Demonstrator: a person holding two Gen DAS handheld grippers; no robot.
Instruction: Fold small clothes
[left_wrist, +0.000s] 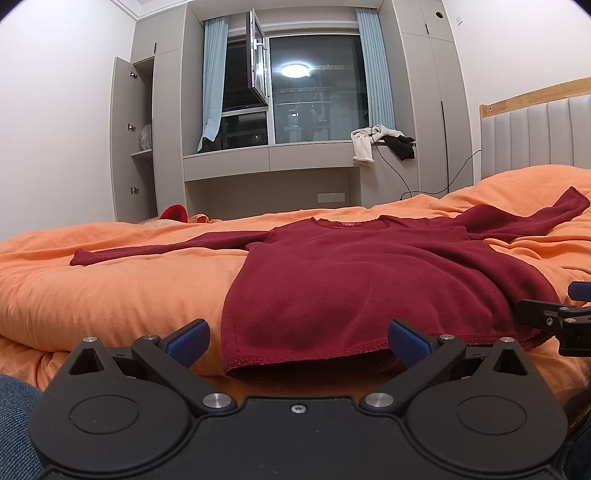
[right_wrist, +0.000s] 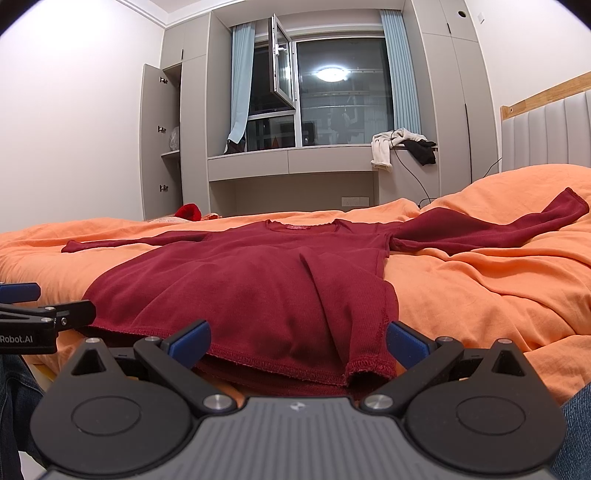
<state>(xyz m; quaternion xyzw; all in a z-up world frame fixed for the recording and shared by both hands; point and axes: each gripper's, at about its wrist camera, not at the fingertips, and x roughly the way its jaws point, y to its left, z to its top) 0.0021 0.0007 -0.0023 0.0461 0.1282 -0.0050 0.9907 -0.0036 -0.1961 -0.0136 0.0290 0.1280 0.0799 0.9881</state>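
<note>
Shirt (left_wrist: 351, 280), dark red, long sleeves, lies flat on the orange bed (left_wrist: 110, 295), hem toward both cameras, collar away toward the window (left_wrist: 314, 85). Long axis of the body runs straight from the bottom of the frame toward mid-frame; sleeves stretch out sideways, one to mid-left, the other to the upper right over a raised hump in the bedding. Left hand-held gripper (left_wrist: 297, 338) sits at the hem's left corner, fingers spread wide, nothing between them; the hem edge lies in the gap just ahead of the blue pads. Right hand-held gripper (right_wrist: 297, 338) is at the hem's right corner, also wide open and empty, with a slightly curled hem corner right in front of its right finger. Each one shows in the other's view at the frame edge, so both are about equally near the hem, each by its own corner. My read: next move is a pinch on both hem corners, approach straight forward. A crease runs up the right half of the body. Bedding is soft and wrinkled, so pads could catch the sheet too. Room: grey wardrobes (right_wrist: 162, 140), blue curtains (left_wrist: 212, 85), clothes (left_wrist: 380, 142) heaped on the sill, padded headboard (left_wrist: 535, 136) upper right.
</note>
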